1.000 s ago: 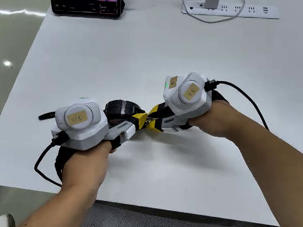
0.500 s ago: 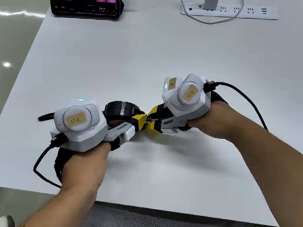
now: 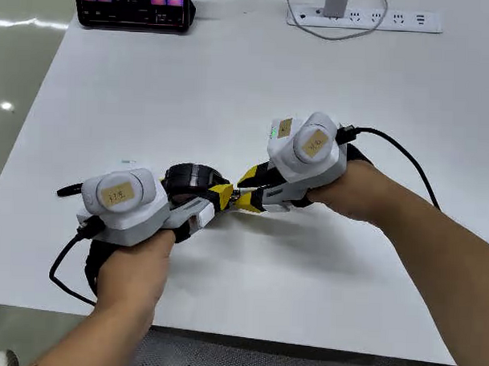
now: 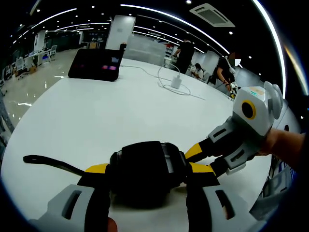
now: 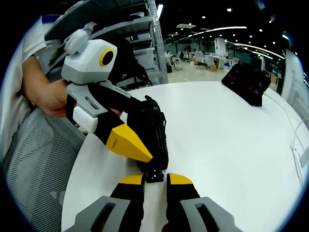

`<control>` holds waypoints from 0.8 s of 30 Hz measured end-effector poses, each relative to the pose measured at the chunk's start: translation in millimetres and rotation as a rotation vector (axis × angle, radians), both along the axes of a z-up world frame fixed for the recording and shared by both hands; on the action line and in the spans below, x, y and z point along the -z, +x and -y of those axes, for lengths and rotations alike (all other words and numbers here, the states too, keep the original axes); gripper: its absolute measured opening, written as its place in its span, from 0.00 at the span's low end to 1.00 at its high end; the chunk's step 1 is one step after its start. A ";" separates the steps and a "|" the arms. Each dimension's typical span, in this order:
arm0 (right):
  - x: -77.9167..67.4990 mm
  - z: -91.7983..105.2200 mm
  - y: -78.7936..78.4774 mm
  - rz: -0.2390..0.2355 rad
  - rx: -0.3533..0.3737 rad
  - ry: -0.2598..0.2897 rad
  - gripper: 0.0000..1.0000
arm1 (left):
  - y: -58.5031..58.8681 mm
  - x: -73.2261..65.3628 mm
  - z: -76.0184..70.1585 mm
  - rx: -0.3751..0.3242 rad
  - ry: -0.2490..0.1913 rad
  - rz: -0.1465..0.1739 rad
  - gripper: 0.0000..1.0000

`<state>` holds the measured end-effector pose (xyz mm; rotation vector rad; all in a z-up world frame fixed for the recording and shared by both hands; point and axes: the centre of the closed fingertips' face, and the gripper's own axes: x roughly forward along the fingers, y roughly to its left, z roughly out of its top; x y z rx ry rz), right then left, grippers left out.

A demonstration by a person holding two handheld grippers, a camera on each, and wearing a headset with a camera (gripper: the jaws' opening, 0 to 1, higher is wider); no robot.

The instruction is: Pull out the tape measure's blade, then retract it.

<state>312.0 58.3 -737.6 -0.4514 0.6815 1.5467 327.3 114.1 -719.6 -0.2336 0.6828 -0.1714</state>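
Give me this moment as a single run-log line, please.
left gripper: shut on tape measure | right gripper: shut on blade tip at the case | pull-out: not yet begun

Right gripper (image 5: 155, 178): two yellow-tipped jaws rise from the bottom edge, nearly together, pinching the small dark end tab (image 5: 155, 175) of the black plastic tape measure case (image 5: 154, 121). The tab sits just beside the case. Left gripper (image 5: 145, 140), white-and-grey body, enters from the left; its near yellow jaw lies against the side of the case. A hand (image 5: 46, 94) holds it. White tabletop (image 5: 217, 145) beneath. Dark flat screen with pink lights (image 5: 248, 79) stands well apart.
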 end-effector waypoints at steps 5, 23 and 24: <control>-0.1 0.6 0.7 -0.001 0.004 -0.002 0.15 | -0.1 -0.3 0.1 0.001 0.000 0.003 0.59; -4.9 4.0 2.3 -0.001 0.026 -0.002 0.18 | 1.7 -0.9 -1.7 0.031 0.019 0.014 0.63; -5.6 4.8 2.2 0.002 0.028 -0.002 0.18 | 1.4 -0.8 -2.3 0.031 0.019 0.014 0.64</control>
